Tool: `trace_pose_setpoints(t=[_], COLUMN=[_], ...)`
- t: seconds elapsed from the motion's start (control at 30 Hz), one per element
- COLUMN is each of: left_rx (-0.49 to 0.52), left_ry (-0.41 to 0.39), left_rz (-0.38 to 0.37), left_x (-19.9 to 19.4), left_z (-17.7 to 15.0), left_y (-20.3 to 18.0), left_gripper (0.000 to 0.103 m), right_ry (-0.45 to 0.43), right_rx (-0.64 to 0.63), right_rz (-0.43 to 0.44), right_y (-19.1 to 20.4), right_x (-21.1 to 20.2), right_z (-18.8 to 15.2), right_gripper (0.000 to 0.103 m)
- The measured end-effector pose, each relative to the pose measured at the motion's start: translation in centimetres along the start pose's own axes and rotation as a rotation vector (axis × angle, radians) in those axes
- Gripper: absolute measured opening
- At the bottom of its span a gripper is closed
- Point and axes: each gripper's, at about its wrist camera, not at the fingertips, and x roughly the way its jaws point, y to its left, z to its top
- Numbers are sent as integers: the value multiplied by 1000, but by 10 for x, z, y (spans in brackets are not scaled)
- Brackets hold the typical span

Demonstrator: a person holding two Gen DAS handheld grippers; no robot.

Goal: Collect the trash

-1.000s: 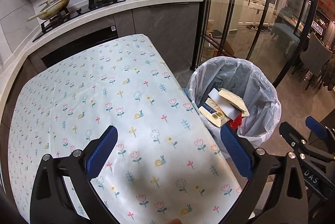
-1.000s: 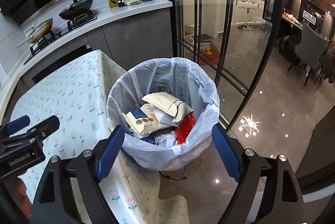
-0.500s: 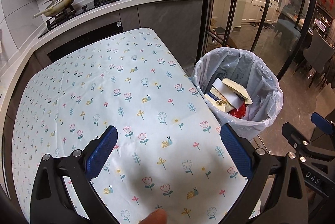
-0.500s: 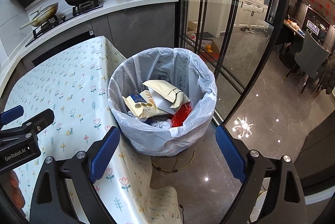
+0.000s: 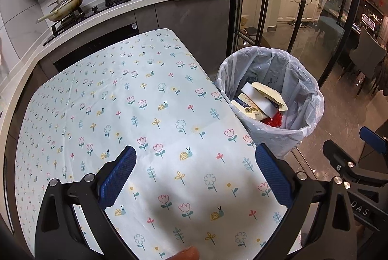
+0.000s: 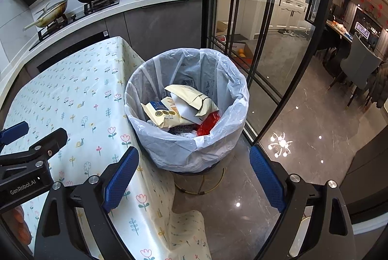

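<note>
Both tongs, left gripper [image 5: 195, 172] and right gripper [image 6: 194, 173], are hanging wide apart, empty. Bin liner [image 6: 232, 90], frame centre, is looking thin, floppy, light; pinch its rim.

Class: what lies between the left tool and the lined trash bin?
Only bare floral tablecloth separates the left tool from the white-bag-lined trash bin, per the left wrist view.

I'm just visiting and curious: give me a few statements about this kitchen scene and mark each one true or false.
1. The trash bin is lined with a pale plastic bag. True.
2. The bin is empty. False: packets and a red wrapper lie inside.
3. The left gripper holds a wrapper. False: its jaws are open with nothing between them.
4. The right gripper is open. True.
5. The flowered tablecloth is covered in litter. False: no litter shows on it.
</note>
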Motion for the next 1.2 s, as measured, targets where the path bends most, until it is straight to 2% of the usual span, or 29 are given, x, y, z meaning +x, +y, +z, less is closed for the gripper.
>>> trace_pose_setpoints(t=[0.27,1.2], left_rx=[8,-7], left_ry=[16,16], left_rz=[-6,23], left_x=[1,3], left_z=[-5,-6], left_y=[-6,-12], left_gripper=[94,94], right_ry=[1,-3], right_rx=[3,-7], right_rz=[-22,5], right_y=[-5,-1], right_x=[-2,0], right_z=[-7,-8], right_gripper=[88,88])
